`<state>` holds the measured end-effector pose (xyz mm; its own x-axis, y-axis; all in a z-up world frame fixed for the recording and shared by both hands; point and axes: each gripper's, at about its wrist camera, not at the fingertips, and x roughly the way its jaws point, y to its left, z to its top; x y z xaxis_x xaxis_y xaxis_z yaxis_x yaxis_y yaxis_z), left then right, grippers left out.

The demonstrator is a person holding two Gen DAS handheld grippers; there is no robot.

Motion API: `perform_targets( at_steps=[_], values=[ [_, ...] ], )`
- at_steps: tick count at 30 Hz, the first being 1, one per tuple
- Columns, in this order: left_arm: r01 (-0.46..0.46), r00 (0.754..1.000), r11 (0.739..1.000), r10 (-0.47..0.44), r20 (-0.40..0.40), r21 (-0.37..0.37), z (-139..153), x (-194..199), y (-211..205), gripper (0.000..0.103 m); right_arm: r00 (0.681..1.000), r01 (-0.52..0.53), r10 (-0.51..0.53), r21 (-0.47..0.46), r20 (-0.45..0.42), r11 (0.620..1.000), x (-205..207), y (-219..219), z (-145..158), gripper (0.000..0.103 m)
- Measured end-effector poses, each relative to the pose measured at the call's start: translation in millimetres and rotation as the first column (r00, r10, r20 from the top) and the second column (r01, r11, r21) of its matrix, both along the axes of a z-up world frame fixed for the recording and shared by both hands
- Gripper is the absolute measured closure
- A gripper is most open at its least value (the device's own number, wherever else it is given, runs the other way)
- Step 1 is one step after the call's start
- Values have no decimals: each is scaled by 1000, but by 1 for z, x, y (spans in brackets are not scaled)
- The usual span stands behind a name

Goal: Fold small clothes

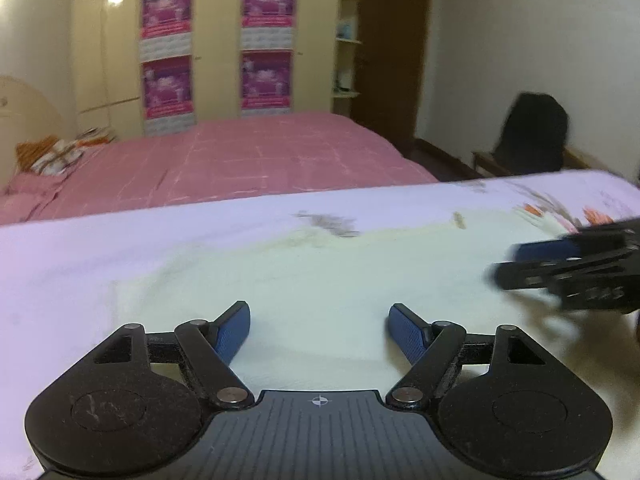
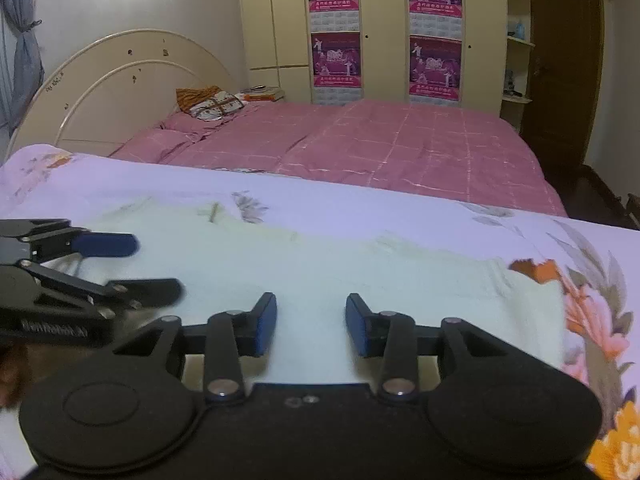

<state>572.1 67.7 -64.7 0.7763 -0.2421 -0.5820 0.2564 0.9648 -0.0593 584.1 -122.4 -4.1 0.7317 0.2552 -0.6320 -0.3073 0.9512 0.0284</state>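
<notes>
A pale cream garment [image 1: 320,280] lies flat on a lilac flowered sheet [image 1: 80,248]; in the right wrist view the same garment [image 2: 360,268] spreads across the middle. My left gripper [image 1: 319,330] hovers over the garment with its blue pads wide apart and nothing between them. It also shows from the side in the right wrist view, left gripper [image 2: 156,268], at the left edge. My right gripper [image 2: 311,324] stands open above the cloth, its jaws a moderate way apart and empty. In the left wrist view the right gripper [image 1: 508,262] enters from the right edge, blurred.
Beyond the sheet [image 2: 592,280] lies a bed with a pink checked cover [image 2: 380,144], a curved cream headboard [image 2: 120,80] and pillows. A wardrobe with purple posters [image 2: 434,28] and a dark door [image 2: 564,60] stand behind. A dark chair [image 1: 534,132] sits at the right.
</notes>
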Motion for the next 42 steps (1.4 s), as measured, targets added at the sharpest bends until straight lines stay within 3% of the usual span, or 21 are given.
perform_targets(
  at_steps=[5,6,7,9,11,13,15,18,20,22,25,32,34,36,39,42],
  values=[
    [-71,997,997,70,8,39,-2,-11,40,27,988,152,-152,-15,-6,988,-3,-55,0,65],
    [-106,994,993,107,-1,45,-4,-13,49,23,984,177,-177,-12,-7,984,-5,-68,1,66],
    [-140,990,990,141,-17,33,-11,-5,57,13,982,188,-188,-18,-6,982,-7,-75,2,67],
    [-195,980,980,193,-51,-32,-10,-8,72,13,979,205,-205,-26,-8,978,-11,-84,3,65],
    [-205,979,977,204,-24,-49,-2,-21,69,13,972,237,-237,-37,6,971,-21,-86,8,63],
    [-145,989,987,147,16,-72,6,-39,49,13,975,219,-221,40,33,975,-40,-83,18,63],
    [-70,997,996,71,35,-47,7,-48,18,13,987,150,-153,67,44,986,-57,-67,21,63],
    [14,999,1000,-15,42,16,1,-55,-26,13,1000,1,-2,38,26,999,-71,-23,14,66],
    [25,1000,1000,-25,12,14,-3,-55,-33,13,998,-54,54,-10,25,999,-80,2,5,64],
    [13,999,1000,-13,-35,23,-13,-52,-32,13,998,-57,57,-22,17,998,-83,14,-1,64],
    [11,1000,998,-9,-21,61,-14,-60,-23,13,999,-39,39,-68,6,997,-86,13,-8,64],
    [-47,998,989,51,-27,139,-11,-93,20,13,998,42,-45,-113,-32,993,-102,-39,-7,67],
    [-115,991,989,120,-57,93,-7,-102,35,13,996,80,-85,-110,-40,991,-108,-53,-5,67],
    [-147,988,987,149,-33,59,3,-114,35,13,992,112,-116,-81,-46,990,-117,-61,2,65],
    [-106,994,994,106,-2,-5,14,-125,9,13,995,94,-95,-15,-16,995,-137,-53,14,64],
    [-39,999,999,39,-6,3,13,-130,-32,13,999,30,-30,17,-18,999,-146,-21,14,64]
  ],
)
